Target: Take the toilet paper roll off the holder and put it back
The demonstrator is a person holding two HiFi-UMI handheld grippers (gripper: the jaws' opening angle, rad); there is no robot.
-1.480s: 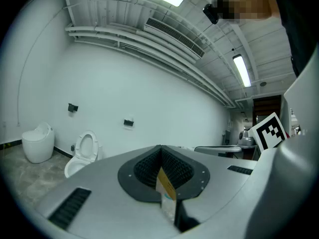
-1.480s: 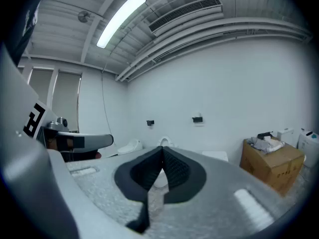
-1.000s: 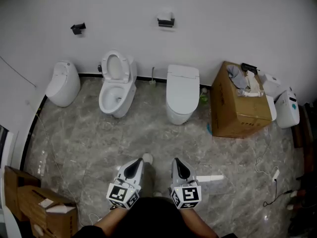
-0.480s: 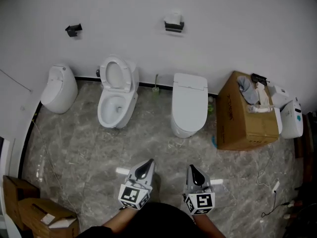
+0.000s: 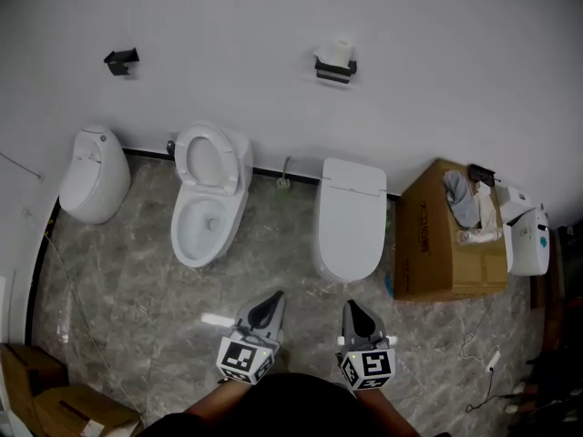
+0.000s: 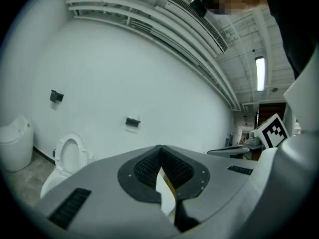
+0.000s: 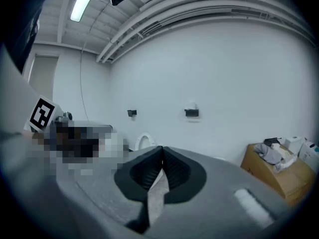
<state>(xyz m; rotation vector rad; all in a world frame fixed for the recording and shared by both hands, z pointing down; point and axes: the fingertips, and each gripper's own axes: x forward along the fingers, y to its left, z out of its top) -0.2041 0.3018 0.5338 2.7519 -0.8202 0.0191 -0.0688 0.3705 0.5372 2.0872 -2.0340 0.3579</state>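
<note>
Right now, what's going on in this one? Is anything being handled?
A person stands facing a white wall lined with toilets, with a claw in each hand. The left claw and the right claw are both shut and empty, held low in front of the body. The toilet paper roll sits on its black holder on the wall, above the closed toilet and far from both claws. Nothing is being touched; the roll is not yet off.
</note>
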